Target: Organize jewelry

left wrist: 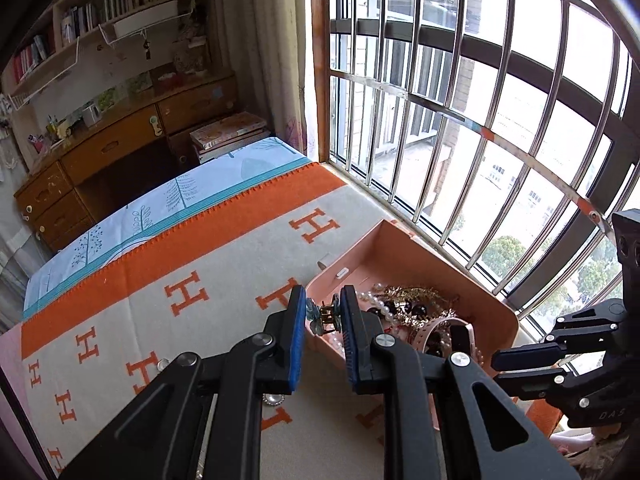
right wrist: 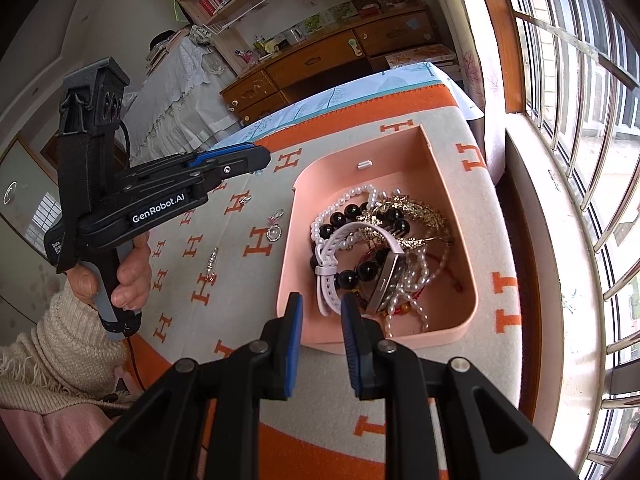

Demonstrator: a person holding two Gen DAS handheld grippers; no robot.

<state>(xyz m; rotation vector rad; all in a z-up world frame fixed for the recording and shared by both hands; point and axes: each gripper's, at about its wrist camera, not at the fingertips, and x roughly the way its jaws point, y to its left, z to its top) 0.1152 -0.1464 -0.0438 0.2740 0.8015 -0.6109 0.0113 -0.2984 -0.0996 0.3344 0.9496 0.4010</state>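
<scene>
My left gripper [left wrist: 322, 300] is shut on a small gold ornament with pale blue stones [left wrist: 320, 315], held above the near left corner of the pink tray [left wrist: 400, 248]. The tray [right wrist: 440, 168] holds a heap of jewelry: a pearl strand [right wrist: 352, 194], black beads [right wrist: 348, 212], gold chains [right wrist: 416, 212] and a watch with a white strap [right wrist: 326, 276]. My right gripper [right wrist: 322, 340] hovers over the tray's near edge, jaws apart with nothing between them. In the right wrist view a hand holds the left gripper [right wrist: 262, 162] up at the left.
An orange and grey blanket [right wrist: 500, 240] covers the table. Loose on it, left of the tray, lie a round pendant [right wrist: 274, 233], a silver bead drop [right wrist: 212, 262] and a small charm [right wrist: 245, 200]. A barred window [left wrist: 460, 100] runs along the right side. A wooden desk [left wrist: 112, 148] stands behind.
</scene>
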